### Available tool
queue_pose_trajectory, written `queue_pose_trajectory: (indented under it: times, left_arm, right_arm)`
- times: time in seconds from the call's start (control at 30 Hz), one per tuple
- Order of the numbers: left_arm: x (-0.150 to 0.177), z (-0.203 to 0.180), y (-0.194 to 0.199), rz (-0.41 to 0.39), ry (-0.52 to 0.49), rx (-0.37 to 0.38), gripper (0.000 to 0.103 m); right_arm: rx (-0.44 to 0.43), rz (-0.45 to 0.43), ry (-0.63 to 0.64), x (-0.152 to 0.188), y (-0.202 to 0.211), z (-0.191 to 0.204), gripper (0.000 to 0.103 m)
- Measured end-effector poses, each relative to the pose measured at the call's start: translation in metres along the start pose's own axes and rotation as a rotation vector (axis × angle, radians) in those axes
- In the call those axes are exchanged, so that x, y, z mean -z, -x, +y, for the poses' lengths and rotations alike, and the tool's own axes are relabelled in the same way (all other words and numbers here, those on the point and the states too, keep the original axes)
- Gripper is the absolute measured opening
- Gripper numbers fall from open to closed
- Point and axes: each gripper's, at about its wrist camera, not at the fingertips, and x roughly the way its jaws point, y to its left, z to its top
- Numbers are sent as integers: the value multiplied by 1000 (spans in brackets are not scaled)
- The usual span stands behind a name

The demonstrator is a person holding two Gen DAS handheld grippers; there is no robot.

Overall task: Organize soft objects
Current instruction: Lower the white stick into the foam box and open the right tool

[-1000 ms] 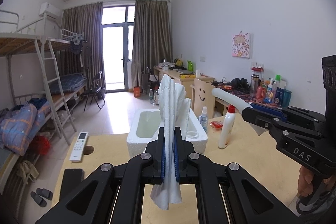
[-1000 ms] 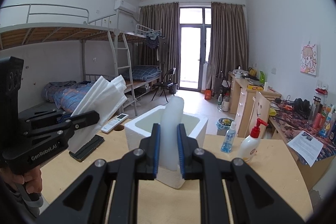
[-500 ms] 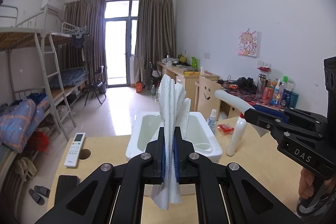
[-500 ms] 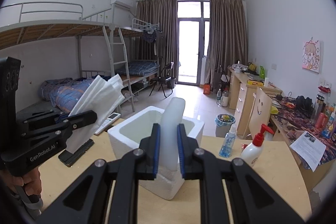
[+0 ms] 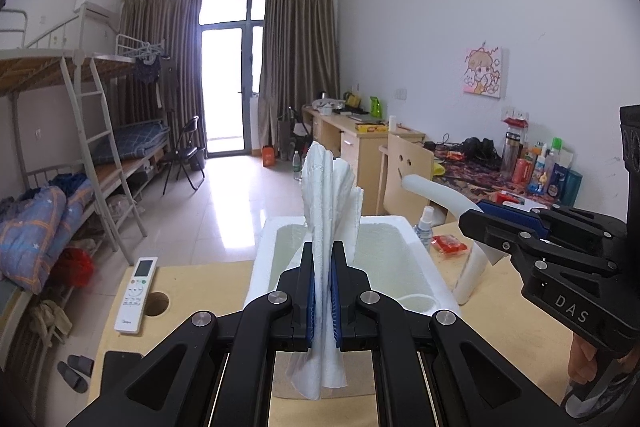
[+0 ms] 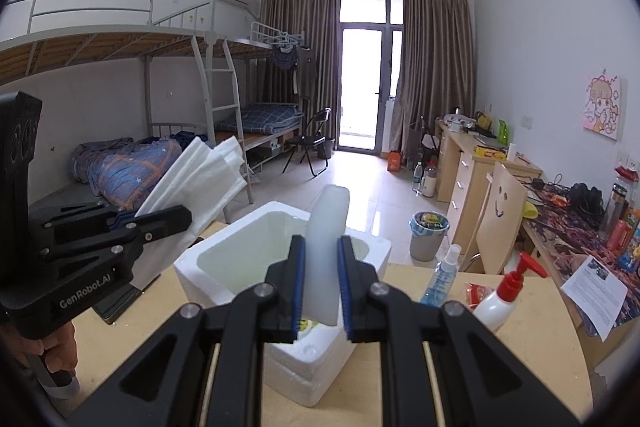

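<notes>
My left gripper (image 5: 322,259) is shut on a white folded tissue (image 5: 326,195) that stands upright between its pads, just in front of a white foam box (image 5: 384,255). My right gripper (image 6: 322,255) is shut on a white foam tube (image 6: 326,247), held above the near corner of the same foam box (image 6: 224,263). In the left wrist view the right gripper (image 5: 476,217) comes in from the right with the foam tube (image 5: 436,191) bending over the box's right side. In the right wrist view the left gripper (image 6: 180,215) holds the tissue (image 6: 196,179) left of the box.
The box sits on a wooden table (image 5: 500,307). A remote (image 5: 136,293) and a dark phone (image 5: 116,371) lie at left. A spray bottle (image 6: 442,275), a red packet (image 6: 478,293) and a white pump bottle (image 6: 504,295) stand right of the box.
Both grippers have moved forward toward the foam box, which now looks larger and closer. Both still hold their objects.
</notes>
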Motion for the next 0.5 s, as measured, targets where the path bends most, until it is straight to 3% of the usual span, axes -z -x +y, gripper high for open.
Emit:
queue_pose_trajectory:
  times: [0.5]
  left_arm:
    - [-3,6,-18,26,16,-36,7]
  right_arm:
    - [-29,60,-2,-1,-33,3,19]
